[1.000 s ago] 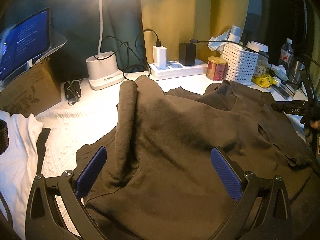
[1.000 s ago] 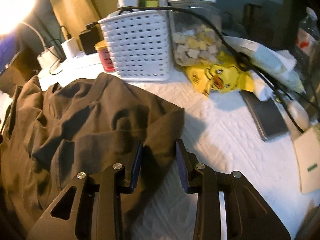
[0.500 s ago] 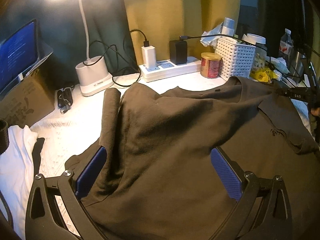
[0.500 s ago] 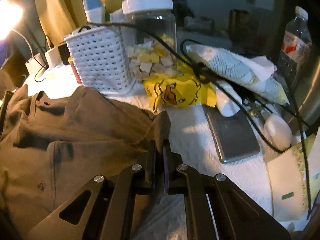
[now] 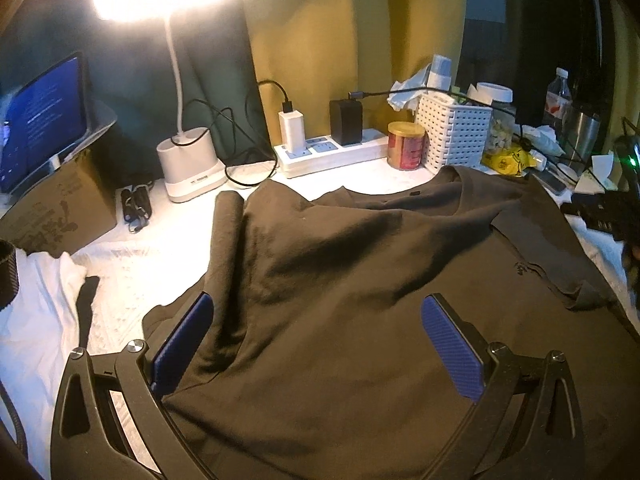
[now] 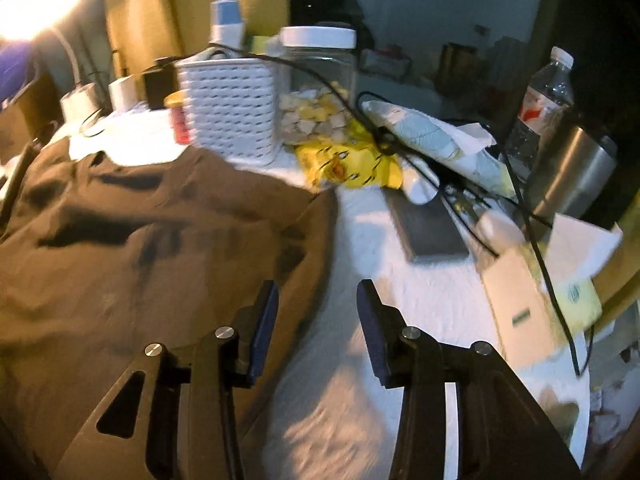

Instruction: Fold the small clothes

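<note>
Now the right gripper [image 6: 316,320] has just opened, with nothing between its pads, beside the brown shirt [image 6: 152,240], and the left gripper [image 5: 316,332] is spread wide over it.

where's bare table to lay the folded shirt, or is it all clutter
Bare white cover lies between the brown shirt edge and the grey phone; another patch sits between the shirt and lamp base. Crowded around the white basket.
</note>
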{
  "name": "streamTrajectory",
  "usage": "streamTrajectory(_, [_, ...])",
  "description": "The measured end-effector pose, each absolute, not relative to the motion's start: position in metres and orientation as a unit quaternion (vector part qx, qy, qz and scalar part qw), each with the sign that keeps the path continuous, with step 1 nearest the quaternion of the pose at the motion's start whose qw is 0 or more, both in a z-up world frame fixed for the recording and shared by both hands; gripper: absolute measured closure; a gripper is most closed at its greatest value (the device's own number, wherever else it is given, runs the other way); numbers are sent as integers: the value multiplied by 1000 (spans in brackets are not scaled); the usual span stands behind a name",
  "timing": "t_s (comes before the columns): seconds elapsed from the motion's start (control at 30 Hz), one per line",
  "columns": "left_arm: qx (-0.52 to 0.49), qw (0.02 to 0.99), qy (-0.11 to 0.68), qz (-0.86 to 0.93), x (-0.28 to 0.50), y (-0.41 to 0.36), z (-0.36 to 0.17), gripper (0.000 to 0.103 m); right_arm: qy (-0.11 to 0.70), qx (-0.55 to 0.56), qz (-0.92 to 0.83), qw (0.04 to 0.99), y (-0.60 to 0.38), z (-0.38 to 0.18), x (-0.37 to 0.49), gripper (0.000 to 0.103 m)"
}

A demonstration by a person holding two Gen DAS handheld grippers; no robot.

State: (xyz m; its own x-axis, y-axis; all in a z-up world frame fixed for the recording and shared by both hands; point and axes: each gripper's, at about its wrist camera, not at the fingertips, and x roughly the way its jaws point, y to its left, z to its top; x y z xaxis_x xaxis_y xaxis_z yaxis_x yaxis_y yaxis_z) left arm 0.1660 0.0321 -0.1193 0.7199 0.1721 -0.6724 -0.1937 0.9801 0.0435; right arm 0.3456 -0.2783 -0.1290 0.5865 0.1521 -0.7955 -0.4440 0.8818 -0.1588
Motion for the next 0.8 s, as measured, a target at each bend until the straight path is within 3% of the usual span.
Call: streamTrajectory(0.8, [-30,931,341,128,96,85,-116,1,456,-156,194,855,-249,-152,211,60])
